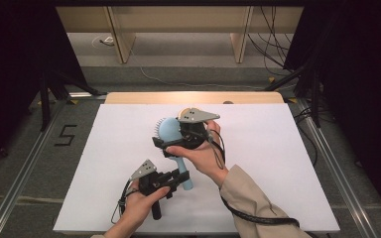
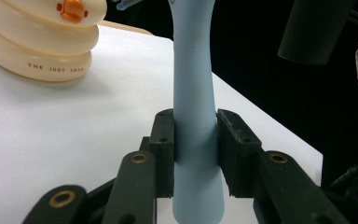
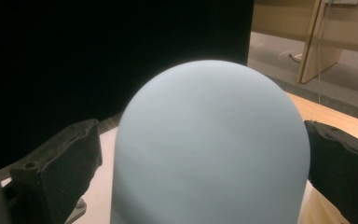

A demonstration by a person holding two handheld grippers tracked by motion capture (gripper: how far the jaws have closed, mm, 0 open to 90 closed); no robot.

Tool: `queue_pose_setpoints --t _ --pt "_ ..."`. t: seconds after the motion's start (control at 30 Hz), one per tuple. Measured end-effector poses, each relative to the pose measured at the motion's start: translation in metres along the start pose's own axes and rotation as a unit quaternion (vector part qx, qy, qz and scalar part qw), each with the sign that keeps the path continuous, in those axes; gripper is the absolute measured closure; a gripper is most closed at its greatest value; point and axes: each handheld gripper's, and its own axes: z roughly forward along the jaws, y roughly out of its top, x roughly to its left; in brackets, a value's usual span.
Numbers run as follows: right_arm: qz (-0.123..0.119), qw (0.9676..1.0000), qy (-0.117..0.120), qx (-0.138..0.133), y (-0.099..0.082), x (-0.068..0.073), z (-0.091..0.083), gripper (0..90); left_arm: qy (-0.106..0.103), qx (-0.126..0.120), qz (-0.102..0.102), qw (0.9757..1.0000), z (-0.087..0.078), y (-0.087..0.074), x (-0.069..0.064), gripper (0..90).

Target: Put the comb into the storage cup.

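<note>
A light blue hairbrush lies over the middle of the white board, its bristles facing left. My left gripper is shut on the brush's handle, with both pads pressed against it in the left gripper view. My right gripper reaches in from the right around the brush's head. In the right gripper view the smooth blue back of the head sits between the jaws. A thin gap shows at the left jaw, so this gripper is open.
A cream, ringed duck-shaped toy with an orange beak stands on the board just behind the brush, partly hidden by the right gripper. A wooden strip edges the board's far side. Cables trail from both grippers.
</note>
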Motion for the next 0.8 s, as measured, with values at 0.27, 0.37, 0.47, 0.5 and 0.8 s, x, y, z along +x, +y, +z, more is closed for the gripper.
queue_pose_setpoints --t 0.27,0.37,0.47,0.5,0.8 --pt "0.011 0.9999 0.0 0.005 -0.0001 -0.001 0.0006 8.1 0.001 0.0 0.0 1.0 0.0003 -0.0003 -0.0001 68.3" --pt "0.014 0.9998 -0.001 0.011 -0.0004 -0.0012 0.0016 10.7 0.001 0.0 0.001 1.0 0.0006 -0.0003 -0.0003 68.4" --pt "0.02 0.9997 -0.006 0.01 -0.0006 -0.0007 0.0019 15.9 0.002 0.0 0.001 1.0 0.0001 -0.0002 0.0001 68.3" --pt "0.021 0.9997 -0.005 0.011 -0.0008 -0.0006 0.0025 16.2 0.003 0.0 0.001 1.0 -0.0001 -0.0001 0.0003 68.3" --pt "0.025 0.9994 -0.006 0.023 -0.0016 0.0027 0.0037 19.9 0.005 0.0 0.004 1.0 0.0 -0.0004 0.0002 68.3"
